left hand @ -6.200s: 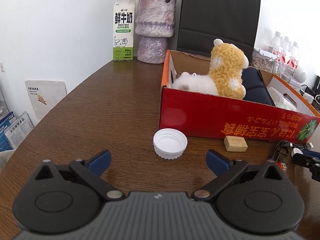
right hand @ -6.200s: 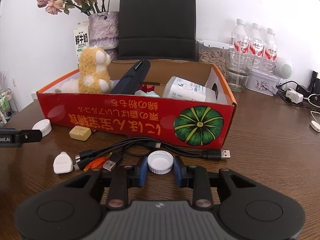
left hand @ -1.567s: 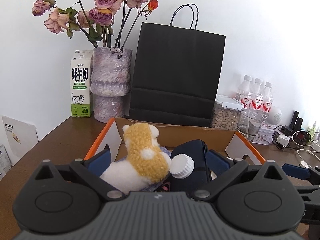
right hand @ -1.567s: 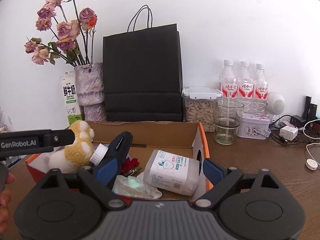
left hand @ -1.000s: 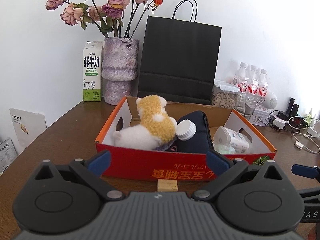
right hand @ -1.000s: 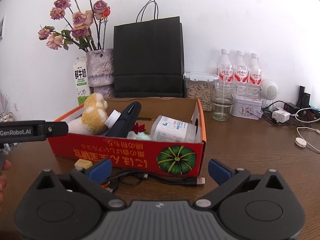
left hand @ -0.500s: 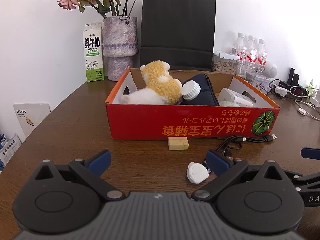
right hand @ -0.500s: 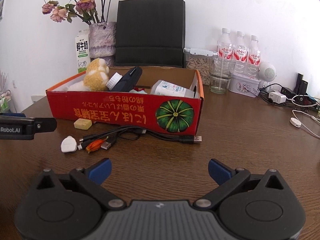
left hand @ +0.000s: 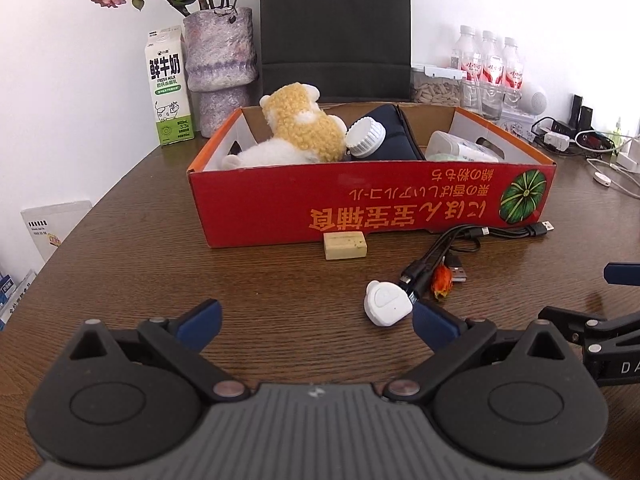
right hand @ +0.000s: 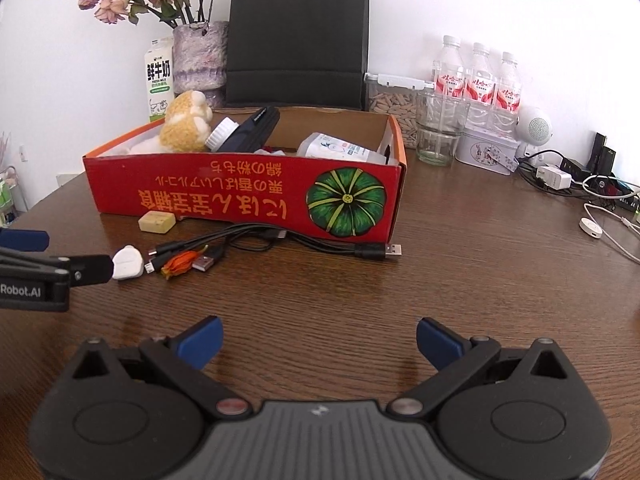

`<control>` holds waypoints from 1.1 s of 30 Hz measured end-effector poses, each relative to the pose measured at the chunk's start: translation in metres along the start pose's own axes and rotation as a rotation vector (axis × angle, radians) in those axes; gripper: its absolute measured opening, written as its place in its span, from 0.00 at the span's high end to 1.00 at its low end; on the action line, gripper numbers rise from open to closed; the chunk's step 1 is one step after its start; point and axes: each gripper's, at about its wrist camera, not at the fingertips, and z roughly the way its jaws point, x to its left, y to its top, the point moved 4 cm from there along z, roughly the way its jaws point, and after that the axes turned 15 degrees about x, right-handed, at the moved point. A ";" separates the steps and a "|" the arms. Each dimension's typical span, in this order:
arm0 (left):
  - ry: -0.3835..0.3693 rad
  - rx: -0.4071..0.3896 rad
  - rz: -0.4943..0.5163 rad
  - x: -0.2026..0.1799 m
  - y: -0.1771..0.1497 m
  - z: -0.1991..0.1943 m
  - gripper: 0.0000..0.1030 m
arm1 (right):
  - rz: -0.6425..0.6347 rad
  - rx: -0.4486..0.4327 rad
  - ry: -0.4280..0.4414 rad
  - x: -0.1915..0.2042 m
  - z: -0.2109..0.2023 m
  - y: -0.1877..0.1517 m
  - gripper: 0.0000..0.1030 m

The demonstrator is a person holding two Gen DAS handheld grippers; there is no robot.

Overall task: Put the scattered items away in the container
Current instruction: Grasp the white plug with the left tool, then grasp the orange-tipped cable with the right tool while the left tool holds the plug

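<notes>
Red box point(left hand: 376, 208) mid-surface, part filled. Cable bundle point(right hand: 256, 246) in front: floppy, grab where strands bunch. Tan block point(left hand: 345, 245) rigid, light. White plug point(left hand: 387, 303) small, slick, beside left tool point(left hand: 316, 322); right tool point(right hand: 320, 340): both spread, empty.

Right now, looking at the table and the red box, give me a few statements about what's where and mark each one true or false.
1. Both tongs, left tongs and right tongs, are open and empty. True.
2. The tan block lies inside the red box. False: it sits on the table by the box's front wall.
3. A white ribbed cap rests in the box beside the plush toy. True.
4. The cable bundle is in the box. False: it lies on the table.
</notes>
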 end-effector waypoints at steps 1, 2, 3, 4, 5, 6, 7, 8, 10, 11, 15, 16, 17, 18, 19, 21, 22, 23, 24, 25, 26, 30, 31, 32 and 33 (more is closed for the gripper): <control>0.003 0.003 0.003 0.000 0.000 0.001 0.00 | 0.003 0.004 0.003 -0.001 0.001 0.000 0.00; 0.004 0.005 0.007 -0.001 0.000 0.003 0.00 | 0.008 0.007 0.008 -0.001 0.001 0.000 0.00; 0.004 0.007 0.012 -0.001 0.000 0.004 0.00 | 0.014 0.012 0.011 -0.002 0.002 0.000 0.00; 0.003 0.010 0.017 -0.003 0.000 0.005 0.00 | 0.020 0.021 0.013 -0.003 0.004 0.001 0.00; -0.001 0.012 0.023 -0.004 0.000 0.006 0.00 | 0.027 0.032 0.016 -0.004 0.006 0.001 0.00; -0.004 0.013 0.029 -0.006 0.000 0.007 0.00 | 0.033 0.030 0.020 -0.005 0.006 0.001 0.00; -0.005 0.013 0.037 -0.008 0.001 0.008 0.00 | 0.034 0.031 0.018 -0.005 0.006 0.001 0.00; -0.003 0.012 0.046 -0.010 0.002 0.009 0.01 | 0.031 0.032 0.015 -0.005 0.006 0.001 0.00; 0.001 0.015 0.063 -0.014 0.004 0.012 0.09 | 0.030 0.032 0.015 -0.004 0.006 0.001 0.00; 0.000 0.020 0.074 -0.016 0.005 0.014 0.14 | 0.030 0.032 0.015 -0.004 0.006 0.001 0.00; -0.029 0.021 0.099 -0.024 0.008 0.017 0.33 | 0.030 0.032 0.016 -0.004 0.006 0.001 0.00; -0.035 0.018 0.106 -0.025 0.008 0.017 0.40 | 0.030 0.032 0.016 -0.004 0.006 0.001 0.00; -0.040 0.017 0.113 -0.027 0.008 0.017 0.46 | 0.030 0.032 0.016 -0.004 0.006 0.001 0.00; -0.051 0.014 0.117 -0.028 0.009 0.017 0.50 | 0.030 0.032 0.016 -0.004 0.006 0.001 0.00; -0.067 0.014 0.120 -0.028 0.009 0.018 0.56 | 0.029 0.032 0.016 -0.004 0.006 0.001 0.00; -0.096 0.013 0.120 -0.029 0.009 0.017 0.72 | 0.029 0.032 0.016 -0.004 0.006 0.001 0.00; -0.100 0.012 0.116 -0.028 0.009 0.017 0.72 | 0.029 0.032 0.017 -0.004 0.006 0.001 0.00; -0.096 0.009 0.109 -0.027 0.009 0.016 0.72 | 0.029 0.033 0.016 -0.003 0.007 0.001 0.00; -0.095 0.007 0.103 -0.025 0.009 0.016 0.72 | 0.029 0.033 0.016 -0.003 0.007 0.001 0.00; -0.097 0.006 0.095 -0.023 0.008 0.016 0.72 | 0.028 0.033 0.017 -0.003 0.007 0.001 0.00; -0.099 0.004 0.084 -0.021 0.008 0.016 0.72 | 0.027 0.033 0.017 -0.003 0.007 0.001 0.00; -0.107 -0.013 0.040 -0.010 0.010 0.011 0.72 | 0.027 0.033 0.016 -0.002 0.007 0.002 0.00; -0.107 -0.016 0.029 -0.007 0.011 0.011 0.72 | 0.026 0.032 0.017 -0.001 0.007 0.002 0.00; -0.109 -0.020 0.017 -0.003 0.012 0.010 0.72 | 0.022 0.031 0.021 0.001 0.008 0.003 0.00; -0.112 -0.023 0.001 0.002 0.013 0.009 0.72 | 0.015 0.026 0.026 0.004 0.008 0.004 0.00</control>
